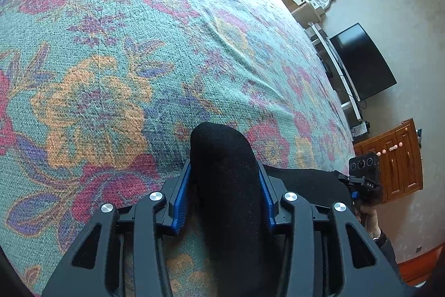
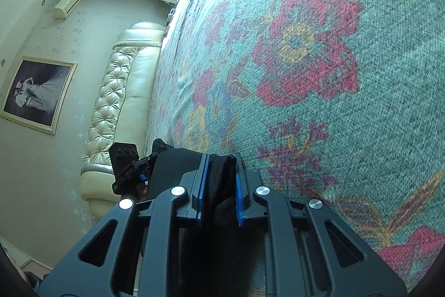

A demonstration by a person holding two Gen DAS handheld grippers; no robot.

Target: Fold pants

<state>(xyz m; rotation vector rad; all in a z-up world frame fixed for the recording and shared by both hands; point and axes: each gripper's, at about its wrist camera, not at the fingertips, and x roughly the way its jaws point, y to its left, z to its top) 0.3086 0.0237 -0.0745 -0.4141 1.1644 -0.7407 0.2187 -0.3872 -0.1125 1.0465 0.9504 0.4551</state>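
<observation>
**Both grippers closed on the black pants**

Your left gripper (image 1: 225,180) held a thick rounded bunch of the black pants (image 1: 222,157) between its blue pads, near the edge of the flowered bedspread (image 1: 111,46). Your right gripper (image 2: 221,185) pinched a thinner fold of the same cloth, jaws narrow. The rest of the pants was hidden under the tools; you could not see how it lay. Your hand (image 1: 367,216) was cut off at right.
</observation>
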